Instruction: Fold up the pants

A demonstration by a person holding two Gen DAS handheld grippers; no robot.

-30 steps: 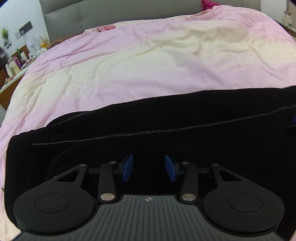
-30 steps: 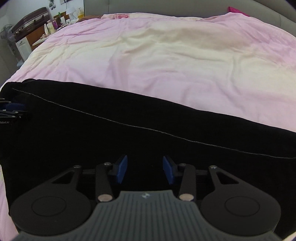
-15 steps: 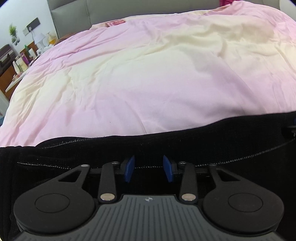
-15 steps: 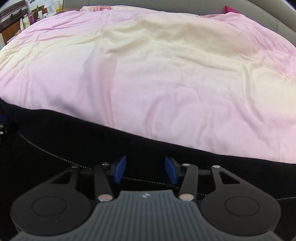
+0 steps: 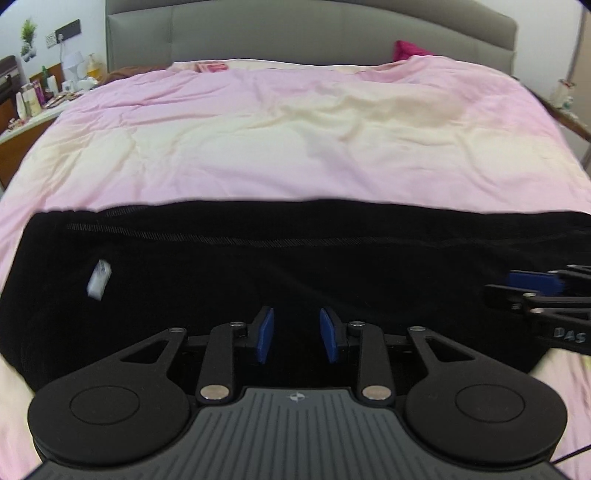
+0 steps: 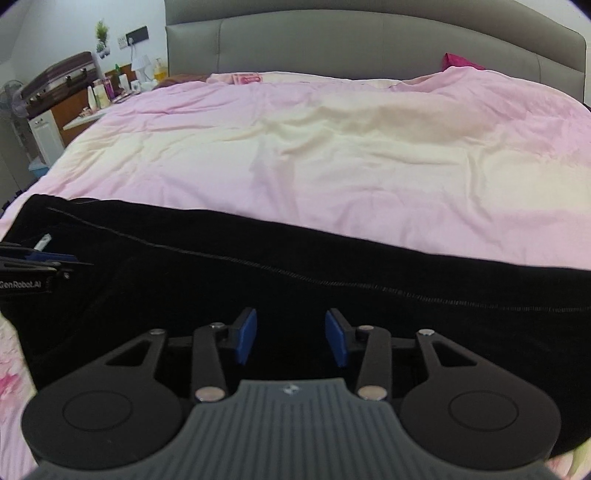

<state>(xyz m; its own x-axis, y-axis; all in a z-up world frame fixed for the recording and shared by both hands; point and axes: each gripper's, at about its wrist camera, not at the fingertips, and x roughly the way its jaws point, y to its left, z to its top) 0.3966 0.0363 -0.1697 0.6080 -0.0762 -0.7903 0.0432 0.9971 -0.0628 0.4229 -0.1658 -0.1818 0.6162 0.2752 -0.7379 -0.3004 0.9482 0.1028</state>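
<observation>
We see the black pants (image 5: 295, 266) lying lengthwise across the pink bed (image 5: 295, 147) beneath our left tongs (image 5: 297, 335), just narrowing; right tongs (image 6: 290, 336) apart, gripping nothing.

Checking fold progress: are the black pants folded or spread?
Folded lengthwise: the black pants lie as one long band across the pink bedspread, white label exposed.

open duvet (image 5: 295, 155) beyond pants (image 5: 295, 266), headboard (image 5: 310, 33) behind
</observation>
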